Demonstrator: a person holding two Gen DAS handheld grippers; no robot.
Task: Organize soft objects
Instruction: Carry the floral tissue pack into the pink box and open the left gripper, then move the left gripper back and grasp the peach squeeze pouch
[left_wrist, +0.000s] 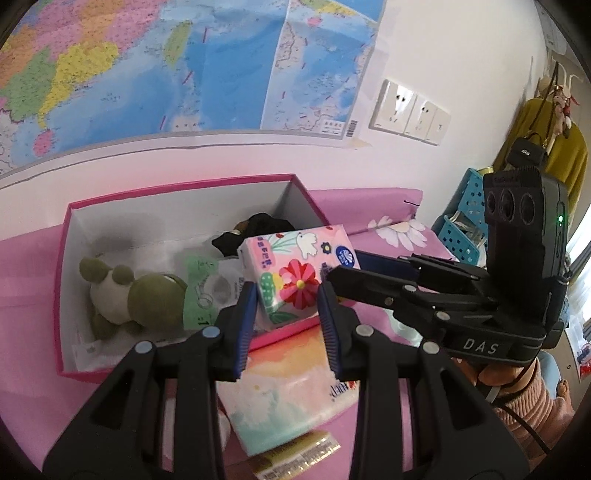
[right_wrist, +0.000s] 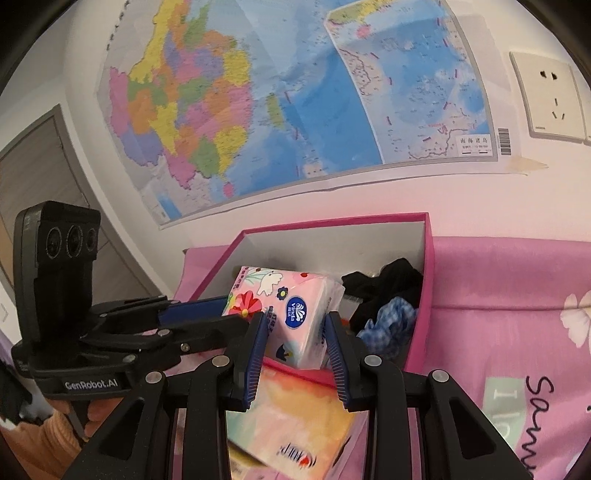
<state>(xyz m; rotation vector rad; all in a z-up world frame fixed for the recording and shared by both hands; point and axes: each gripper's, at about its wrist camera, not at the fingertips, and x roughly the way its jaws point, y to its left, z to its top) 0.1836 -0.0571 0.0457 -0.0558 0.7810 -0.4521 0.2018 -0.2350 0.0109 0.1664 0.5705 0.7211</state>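
Both grippers clamp 1 floral tissue pack (left_wrist: 295, 273): left gripper (left_wrist: 286, 325) on its near end, right gripper (right_wrist: 295, 347) on the other. Pack is tilted over the pink box (left_wrist: 177, 186) front rim. Inside box: plush frog (left_wrist: 125, 295), black cloth (right_wrist: 384, 277). Another tissue pack (left_wrist: 291, 398) lies just before the box.

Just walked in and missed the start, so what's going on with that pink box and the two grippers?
A person holds a gripper in each hand. The left gripper and the right gripper both grip the flowered pink tissue pack, one from each side, at the near edge of the pink box. A green plush toy, a green packet and dark cloth already lie inside. Another tissue pack lies outside on the pink cloth.
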